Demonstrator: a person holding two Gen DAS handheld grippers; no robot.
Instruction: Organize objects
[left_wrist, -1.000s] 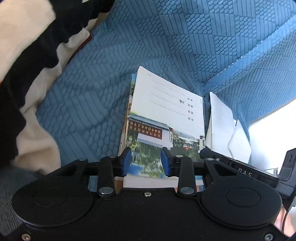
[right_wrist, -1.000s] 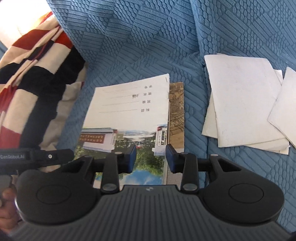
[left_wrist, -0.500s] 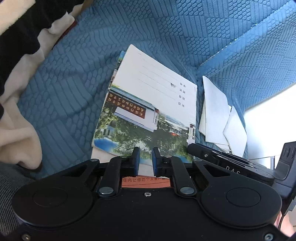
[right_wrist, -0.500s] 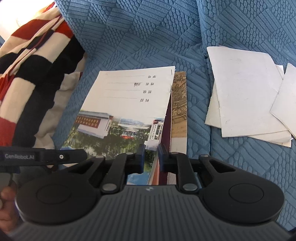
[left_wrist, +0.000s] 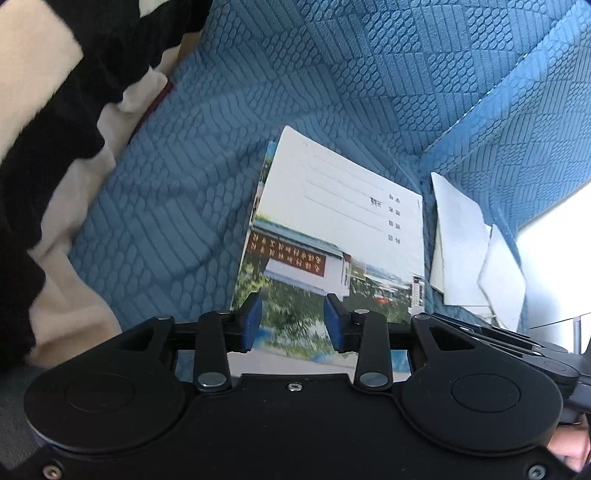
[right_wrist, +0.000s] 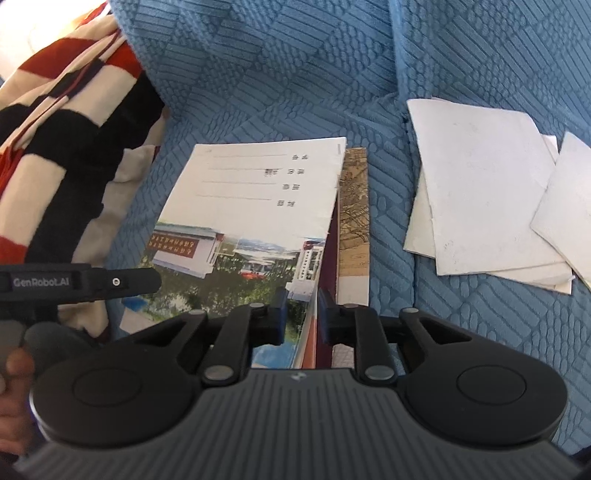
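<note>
A notebook with a white top and a photo of a building (left_wrist: 332, 236) (right_wrist: 251, 218) lies on a blue quilted sofa, stacked on other books, one with a tan patterned cover (right_wrist: 354, 221). My left gripper (left_wrist: 293, 326) is open over the notebook's near edge. My right gripper (right_wrist: 302, 314) is shut on the near right edge of the top notebook, which is lifted a little off the red book edge under it.
Several loose white paper sheets (right_wrist: 484, 199) (left_wrist: 465, 251) lie to the right of the stack. A red, black and cream striped blanket (right_wrist: 62, 155) (left_wrist: 55, 147) is bunched at the left. The sofa's back cushion (left_wrist: 369, 74) rises behind.
My left gripper, nearly shut half a second ago, has opened again over the notebook. My right gripper has closed from open onto the notebook's edge and lifted it slightly.
</note>
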